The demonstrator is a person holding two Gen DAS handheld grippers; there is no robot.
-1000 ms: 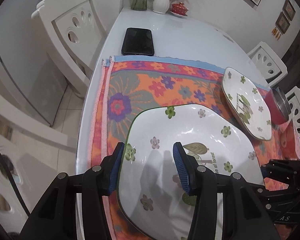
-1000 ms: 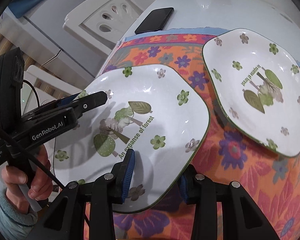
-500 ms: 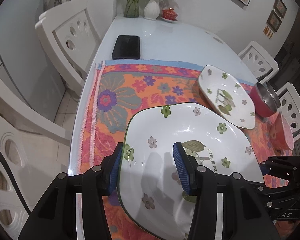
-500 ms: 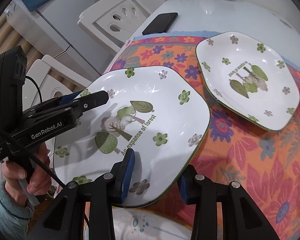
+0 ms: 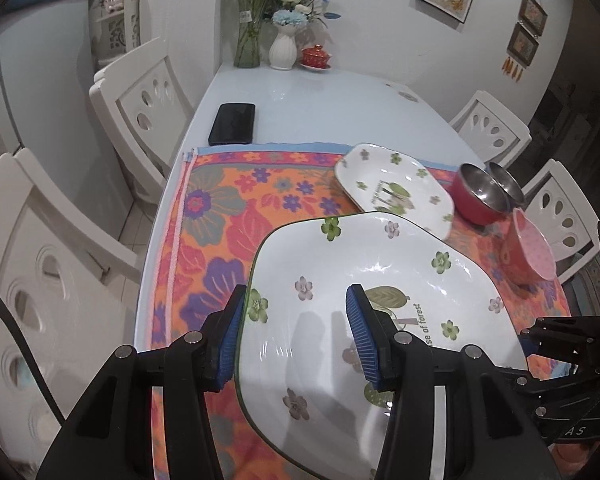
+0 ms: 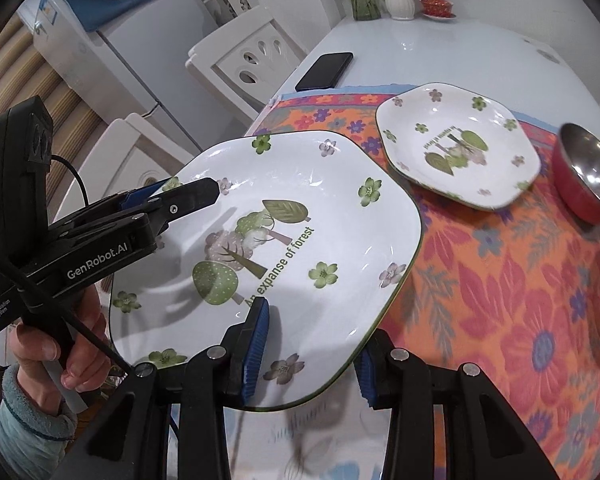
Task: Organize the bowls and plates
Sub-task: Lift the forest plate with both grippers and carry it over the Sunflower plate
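You have both claws clamped on the large floral plate [image 6: 284, 240]: your left claw [image 5: 296, 336] pinches its left rim, your right claw [image 6: 308, 354] its near edge, holding it above the flowered cloth [image 6: 520, 300] on the desk [image 5: 320, 108]. Beyond your right claw lie the smaller floral plate [image 6: 456, 144] and a red steel bowl [image 6: 584, 176].

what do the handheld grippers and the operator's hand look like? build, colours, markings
Both grippers, left gripper and right gripper, are matte black with silver screws and ribbed blue finger pads. The left one's body reads "GenRobot.AI" and carries a "Data Acquisition System" label; a black cable trails off. The left hand is bare, with a fuzzy teal sleeve.
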